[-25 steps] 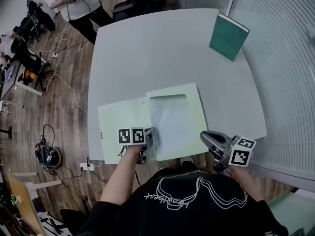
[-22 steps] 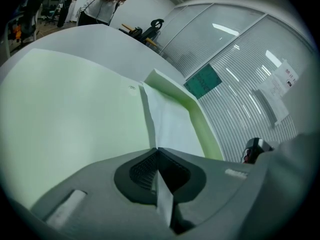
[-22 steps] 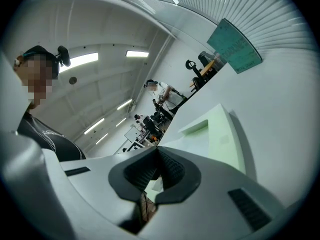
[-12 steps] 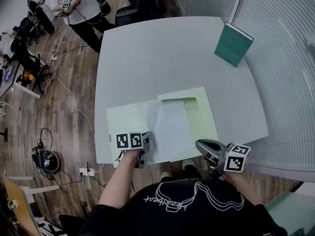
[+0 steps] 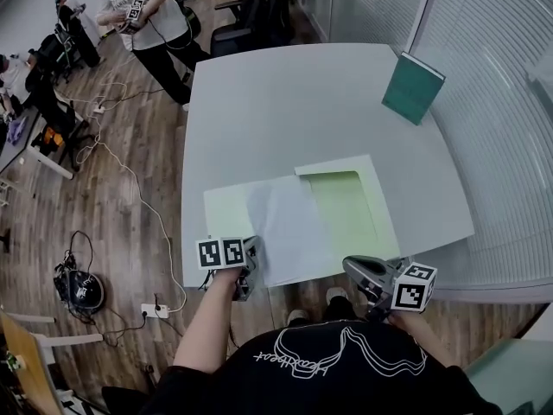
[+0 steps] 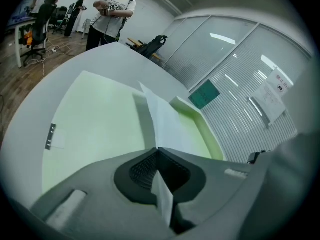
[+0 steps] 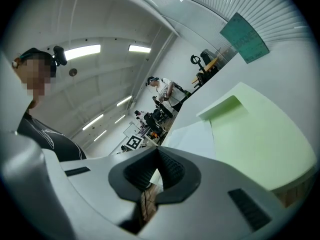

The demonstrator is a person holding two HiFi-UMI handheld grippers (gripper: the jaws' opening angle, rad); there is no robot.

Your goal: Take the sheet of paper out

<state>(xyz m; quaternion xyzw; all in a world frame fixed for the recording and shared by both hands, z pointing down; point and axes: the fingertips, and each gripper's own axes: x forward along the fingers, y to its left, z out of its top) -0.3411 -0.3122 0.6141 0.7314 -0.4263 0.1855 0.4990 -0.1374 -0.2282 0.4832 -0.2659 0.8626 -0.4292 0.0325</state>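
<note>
The left tool (image 6: 158, 150) is shut, its two dark ribbed pads pinching the near edge of the sheet of paper (image 5: 289, 223), which runs up between them as a thin white strip. From that grip the sheet stretches away over the middle of a pale green folder (image 5: 350, 210) that lies open and flat at the near edge of the pale grey surface (image 5: 294, 102). One edge of the sheet is lifted off the folder's left leaf, and the far part lies by the right leaf's pocket with its cut-out window. The right tool (image 7: 159, 150) has its pads together at the tips with nothing between them. It hangs just off the near edge of the surface, beside the folder's right corner and clear of it. Each tool carries a cube (image 5: 220, 252) printed with black-and-white square markers. A small grey label (image 6: 50, 135) sits on the outer edge of the folder's left leaf, too small to read. Well apart, at the far right of the surface, a teal book (image 5: 413, 87) stands upright; faint print on its cover cannot be made out. A white sign (image 6: 272, 96) hangs on the slatted glass wall beyond, its lines of writing illegible.
</note>
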